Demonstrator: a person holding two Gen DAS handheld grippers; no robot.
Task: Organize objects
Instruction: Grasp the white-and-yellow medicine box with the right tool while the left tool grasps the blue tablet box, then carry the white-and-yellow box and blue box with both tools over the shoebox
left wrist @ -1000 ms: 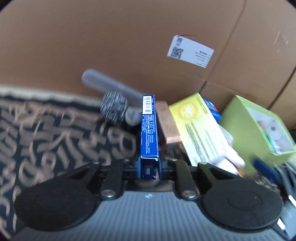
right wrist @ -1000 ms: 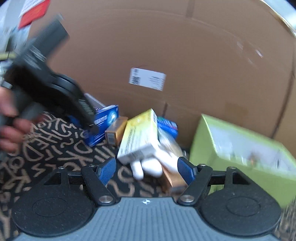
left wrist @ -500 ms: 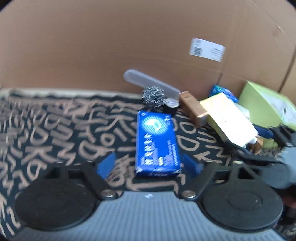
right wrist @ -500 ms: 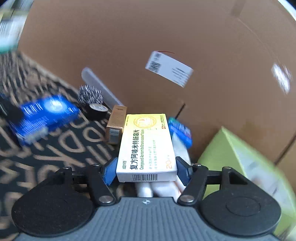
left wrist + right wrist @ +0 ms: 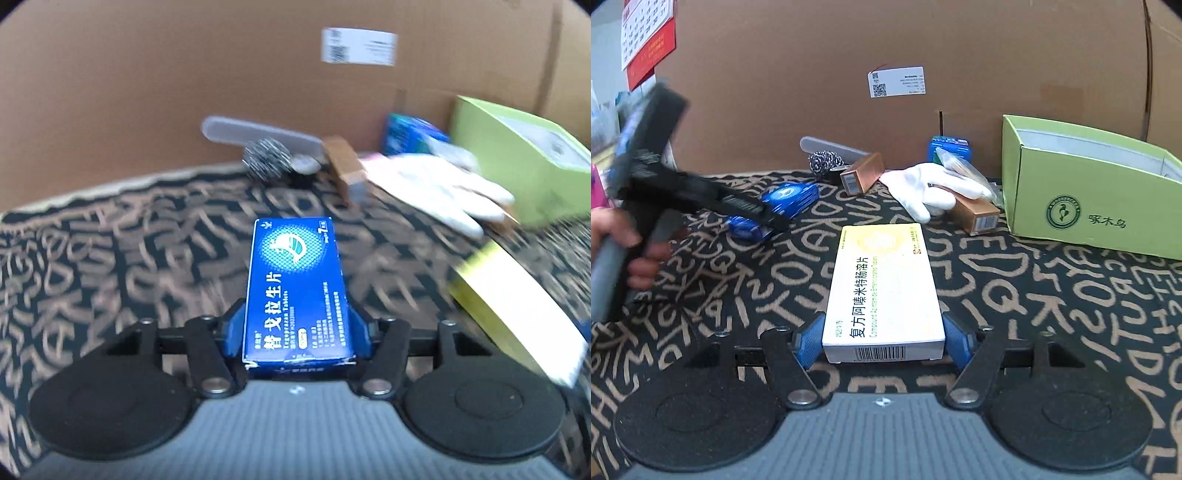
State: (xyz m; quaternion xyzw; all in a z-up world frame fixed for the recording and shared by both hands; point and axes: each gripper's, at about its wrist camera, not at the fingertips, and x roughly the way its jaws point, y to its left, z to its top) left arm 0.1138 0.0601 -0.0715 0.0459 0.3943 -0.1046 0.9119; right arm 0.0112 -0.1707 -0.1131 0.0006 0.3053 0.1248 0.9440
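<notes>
Boxes of medicine were the things being sorted. In the left wrist view, the blue box [image 5: 297, 291] lay face up and lengthwise between the left gripper [image 5: 297, 328] fingers, which were closing on its near end; blur made it hard to say whether the pads already pressed its sides, though they looked to be touching. Holding it along its narrow width probably kept the label up for laying it flat on the patterned tabletop [image 5: 110, 258]. Far beyond lay a steel scourer [image 5: 266, 158], a copper-coloured box [image 5: 345, 168] and a white glove [image 5: 439, 188], all near the cardboard wall [image 5: 184, 74].

In the right wrist view, the yellow-and-white box [image 5: 884, 291] sat flat between the right gripper [image 5: 884, 338] fingers, clamped at its near end with the barcode toward the camera. It appeared to be just above or resting on the tabletop, near the middle. The green open box [image 5: 1086, 195] stood far right, perhaps a place for sorted items.
</notes>
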